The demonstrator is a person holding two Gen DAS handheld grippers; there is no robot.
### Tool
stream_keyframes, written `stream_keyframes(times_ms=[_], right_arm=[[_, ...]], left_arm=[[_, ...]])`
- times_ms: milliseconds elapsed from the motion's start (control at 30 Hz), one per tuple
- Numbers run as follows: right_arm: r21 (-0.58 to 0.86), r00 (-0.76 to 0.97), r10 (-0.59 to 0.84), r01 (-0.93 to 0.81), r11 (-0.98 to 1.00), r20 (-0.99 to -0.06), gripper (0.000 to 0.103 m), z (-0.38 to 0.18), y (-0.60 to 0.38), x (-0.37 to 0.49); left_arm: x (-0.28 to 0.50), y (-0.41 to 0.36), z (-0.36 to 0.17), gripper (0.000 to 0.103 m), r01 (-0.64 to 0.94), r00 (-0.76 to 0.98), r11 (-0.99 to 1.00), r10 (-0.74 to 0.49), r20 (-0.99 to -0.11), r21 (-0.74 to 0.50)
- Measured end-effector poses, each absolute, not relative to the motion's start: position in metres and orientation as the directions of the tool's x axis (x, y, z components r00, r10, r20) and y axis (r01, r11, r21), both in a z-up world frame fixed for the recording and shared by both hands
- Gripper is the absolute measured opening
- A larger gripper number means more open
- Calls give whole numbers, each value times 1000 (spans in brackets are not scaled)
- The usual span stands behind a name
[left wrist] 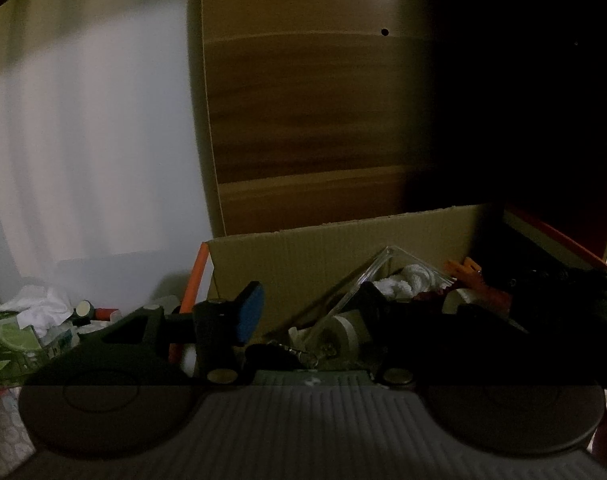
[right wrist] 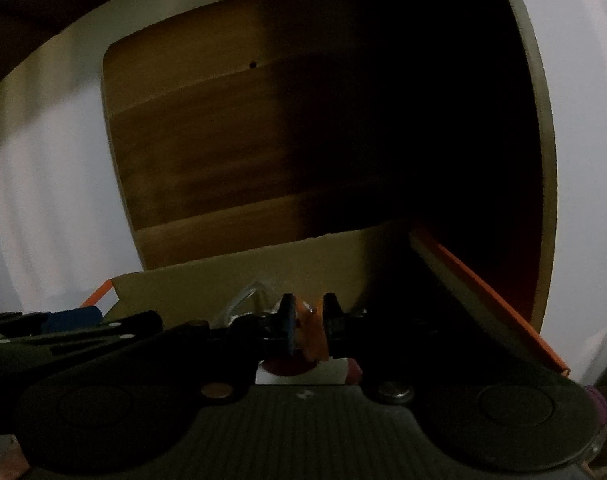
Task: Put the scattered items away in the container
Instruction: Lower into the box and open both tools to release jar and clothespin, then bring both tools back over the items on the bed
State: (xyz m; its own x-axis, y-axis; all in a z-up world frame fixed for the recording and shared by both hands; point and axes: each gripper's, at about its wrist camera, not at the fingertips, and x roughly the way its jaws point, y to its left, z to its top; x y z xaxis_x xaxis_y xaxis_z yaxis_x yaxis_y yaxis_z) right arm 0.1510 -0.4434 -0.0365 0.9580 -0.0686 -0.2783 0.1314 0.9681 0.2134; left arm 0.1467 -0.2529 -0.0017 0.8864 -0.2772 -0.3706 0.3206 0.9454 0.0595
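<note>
far left, left view: loose clutter [left wrist: 43, 320] lies on the surface outside the box [left wrist: 343, 252], including a white cloth, a green packet and small bottles; these are, i judge, items not yet tidied. moving right, my left gripper [left wrist: 303, 312] stands spread wide over the near edge of the box, its blue-padded finger [left wrist: 250, 312] plain to see and the other finger dark and hard to make out; it pinches nothing. between its fingers, down in the box, lie a tilted glass dish [left wrist: 387, 276], a white towel [left wrist: 407, 280] resting in it, rolls of tape [left wrist: 349, 328] and a dark key fob just below the blue pad. further right an orange clip [left wrist: 465, 270] shows against the back wall of the box, with my other tool's dark body beside it.

right view: my right gripper [right wrist: 306, 328] is pressed onto the orange clip [right wrist: 309, 332], which sits squarely between the two pads, over the inside of the box [right wrist: 231, 280] and near its back wall. below the clip lie a white and red object, too dim to name.

step in hand, as i judge it: delivering the clip into the box. the next move calls for spreading the right fingers so the clip drops among the contents, clear of the glass dish, then backing out over the rim. the left gripper, empty, seems free to go for the clutter on the left.
</note>
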Motion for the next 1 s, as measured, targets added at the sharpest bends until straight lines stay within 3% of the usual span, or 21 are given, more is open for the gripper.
stream_keyframes(times_ms=[100,133,167,267,633,833,867,1000], right_arm=[[217,960,-71,132,967,-270,24,-36,-444,150],[220,962,-71,132,966,-265,33,-37,-444,150],[223,963,-75,135,965,-257,52,-37,-445,149],[225,968,-111,163,961,-227,73,-36,-446,145],[271,977,-149,187,944,-153,94,-33,-452,139],[273,984,-166,176,946,-59,98,-31,-452,131],[276,984,-169,178,945,-56,103,-30,-452,130],[280,983,-179,185,942,-46,103,-18,-444,121]], left_arm=[[145,-252,-1,64,319,888,946,-279,-364,52],[145,-251,0,66,314,891,948,-277,-360,49],[145,-251,0,67,307,894,951,-271,-357,46],[147,-248,2,68,300,891,954,-270,-364,26],[141,-241,11,80,286,901,958,-269,-341,0],[128,-227,21,86,298,897,955,-283,-340,-9],[125,-224,23,87,300,897,954,-284,-339,-4],[122,-208,33,88,280,898,960,-269,-348,-19]])
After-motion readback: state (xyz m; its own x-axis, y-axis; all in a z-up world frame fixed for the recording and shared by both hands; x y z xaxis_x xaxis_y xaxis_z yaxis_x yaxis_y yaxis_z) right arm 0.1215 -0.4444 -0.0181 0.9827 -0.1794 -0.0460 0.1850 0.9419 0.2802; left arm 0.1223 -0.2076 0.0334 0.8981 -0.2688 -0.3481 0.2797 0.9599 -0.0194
